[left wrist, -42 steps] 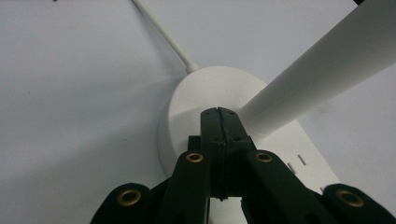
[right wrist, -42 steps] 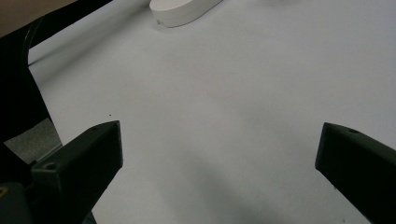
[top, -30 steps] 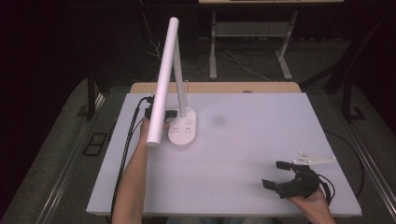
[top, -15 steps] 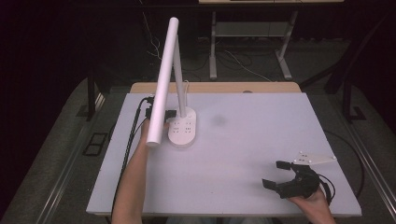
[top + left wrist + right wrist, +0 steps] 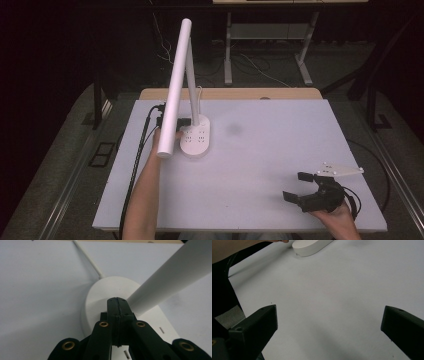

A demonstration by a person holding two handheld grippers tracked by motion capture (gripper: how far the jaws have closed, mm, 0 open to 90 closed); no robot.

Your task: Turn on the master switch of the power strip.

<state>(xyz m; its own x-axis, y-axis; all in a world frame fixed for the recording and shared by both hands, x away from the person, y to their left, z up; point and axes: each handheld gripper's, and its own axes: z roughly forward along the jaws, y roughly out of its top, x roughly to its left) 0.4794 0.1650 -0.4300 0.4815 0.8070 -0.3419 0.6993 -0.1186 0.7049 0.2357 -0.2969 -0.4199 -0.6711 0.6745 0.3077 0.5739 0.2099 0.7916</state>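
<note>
A white desk lamp stands at the table's back left, its oblong base carrying socket slots and its long tube arm leaning toward the camera. My left gripper is at the base's left end. In the left gripper view its jaws are shut with nothing between them, and the tips rest over the round end of the base beside the tube arm. My right gripper rests open near the front right corner; in its own view bare table lies between the jaws and the lamp base is far off.
A white sheet covers the table. A black cable runs along the left edge beside my forearm. The lamp's white cord leads off toward the back edge. A metal frame and loose cables sit on the floor behind the table.
</note>
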